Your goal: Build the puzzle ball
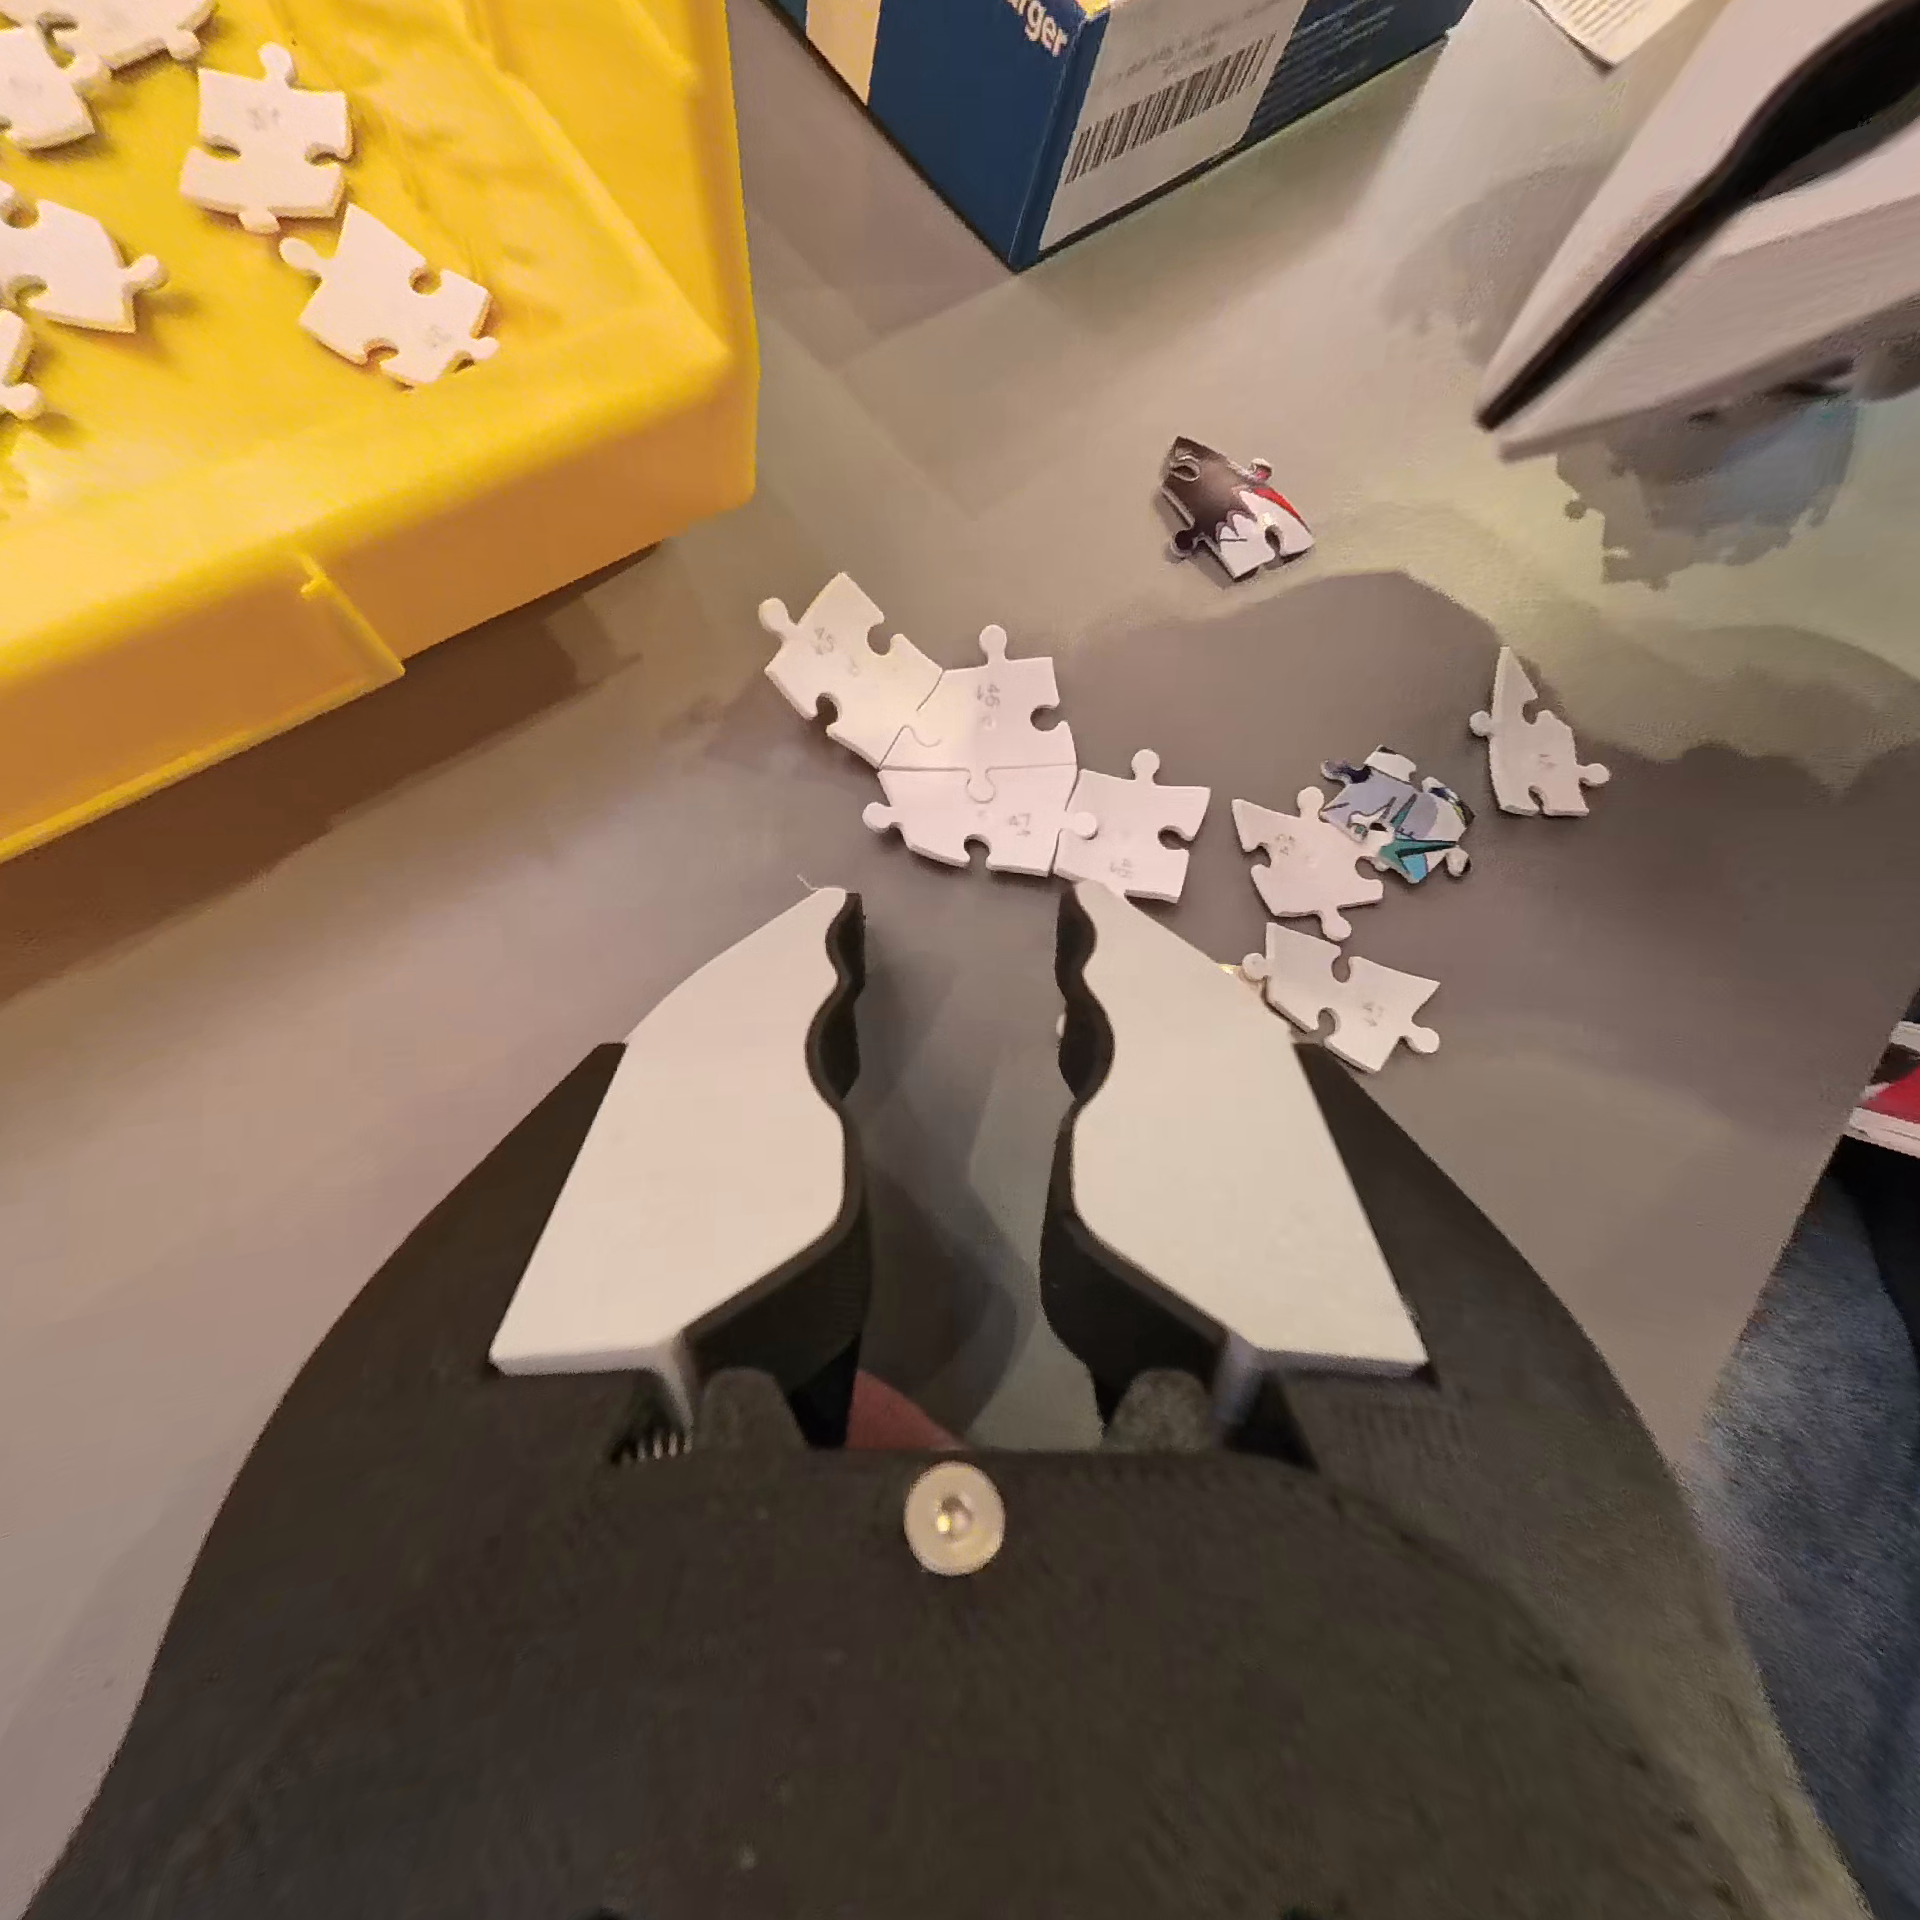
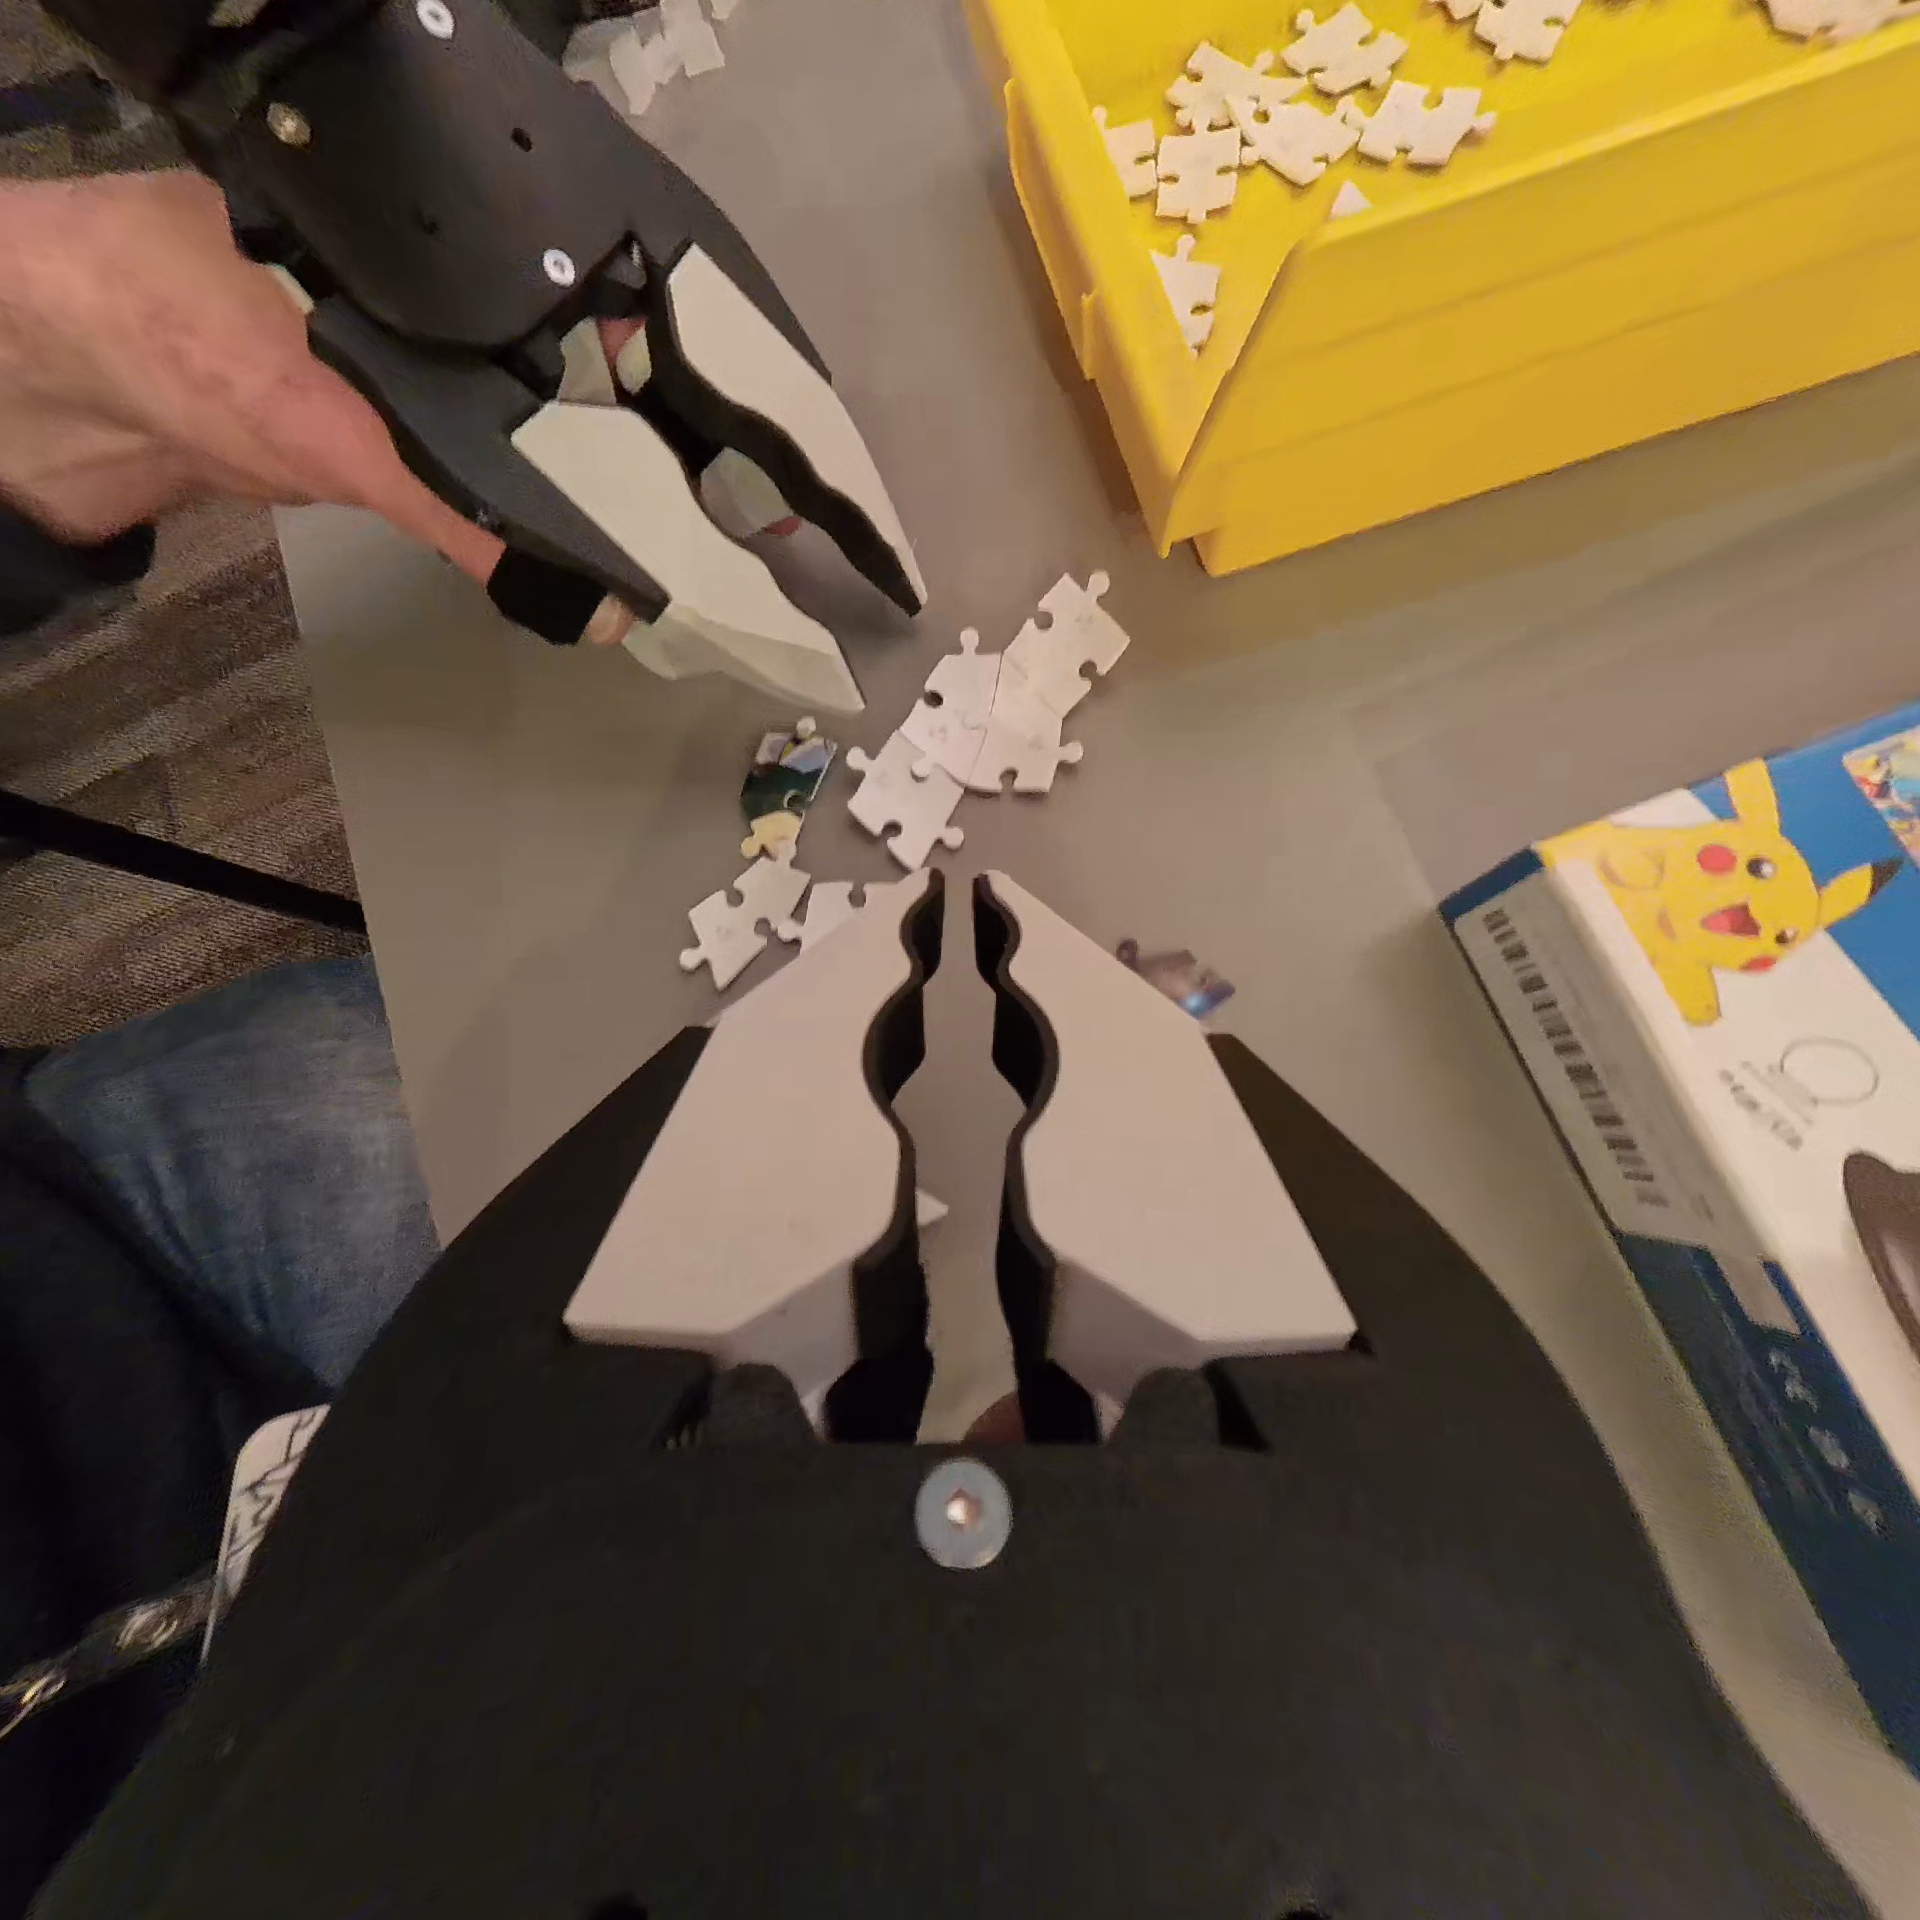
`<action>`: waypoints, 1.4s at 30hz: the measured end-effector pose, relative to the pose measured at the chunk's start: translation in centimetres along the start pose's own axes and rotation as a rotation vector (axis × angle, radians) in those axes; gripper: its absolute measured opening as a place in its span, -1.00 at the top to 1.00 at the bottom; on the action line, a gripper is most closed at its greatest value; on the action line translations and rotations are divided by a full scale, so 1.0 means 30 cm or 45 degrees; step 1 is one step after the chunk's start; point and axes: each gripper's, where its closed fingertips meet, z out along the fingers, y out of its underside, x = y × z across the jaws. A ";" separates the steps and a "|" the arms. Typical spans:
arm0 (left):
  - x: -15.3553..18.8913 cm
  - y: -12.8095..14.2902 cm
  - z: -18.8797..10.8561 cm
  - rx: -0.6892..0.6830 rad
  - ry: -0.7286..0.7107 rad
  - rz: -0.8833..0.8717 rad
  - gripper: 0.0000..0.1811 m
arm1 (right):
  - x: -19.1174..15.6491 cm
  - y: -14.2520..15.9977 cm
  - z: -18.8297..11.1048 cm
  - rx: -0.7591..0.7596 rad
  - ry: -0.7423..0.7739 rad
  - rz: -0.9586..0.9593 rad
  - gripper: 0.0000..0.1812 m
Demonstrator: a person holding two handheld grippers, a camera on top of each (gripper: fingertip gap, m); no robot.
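A yellow bin (image 1: 540, 416) of loose white pieces is seen up and to the left of the left tongs (image 1: 961, 909), whose jaws are held apart with nothing between them. Just ahead of their tips, a joined cluster of four white-backed pieces (image 1: 966, 758), the start of the puzzle ball, is laid face down on the grey table (image 1: 312, 1143). Loose pieces (image 1: 1309, 852) are scattered to the right of the tips, and a dark printed piece (image 1: 1231, 509) farther ahead. From the other side, the right tongs (image 2: 958, 883) are held nearly closed, a narrow gap left and nothing gripped, short of the same cluster. The assembly is judged to be at an early stage; the next move calls for a loose piece to be pinched and matched by tab. Small printed numbers are borne on the backs, and a blue puzzle box (image 2: 1714, 1091) with a barcode and a yellow cartoon figure is set to the right.
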 end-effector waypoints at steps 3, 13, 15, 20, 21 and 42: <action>0.012 0.008 -0.005 -0.028 0.025 -0.011 0.59 | -0.031 0.041 -0.029 -0.013 -0.009 -0.010 0.92; 0.128 0.116 -0.027 -0.207 -0.001 0.500 0.52 | -0.169 0.187 0.021 -0.067 -0.105 -0.013 0.84; 0.133 0.096 -0.009 -0.179 -0.029 0.558 0.53 | -0.154 0.195 0.017 -0.067 -0.074 -0.007 0.84; 0.151 0.073 0.015 -0.139 -0.032 0.628 0.63 | -0.108 0.192 -0.018 -0.013 0.001 0.012 0.86; 0.150 0.072 0.014 -0.129 -0.037 0.636 0.65 | -0.102 0.187 -0.026 0.005 0.007 0.019 0.87; 0.292 0.000 -0.001 0.006 0.077 0.727 0.61 | -0.117 0.319 -0.040 -0.036 0.239 -0.002 0.57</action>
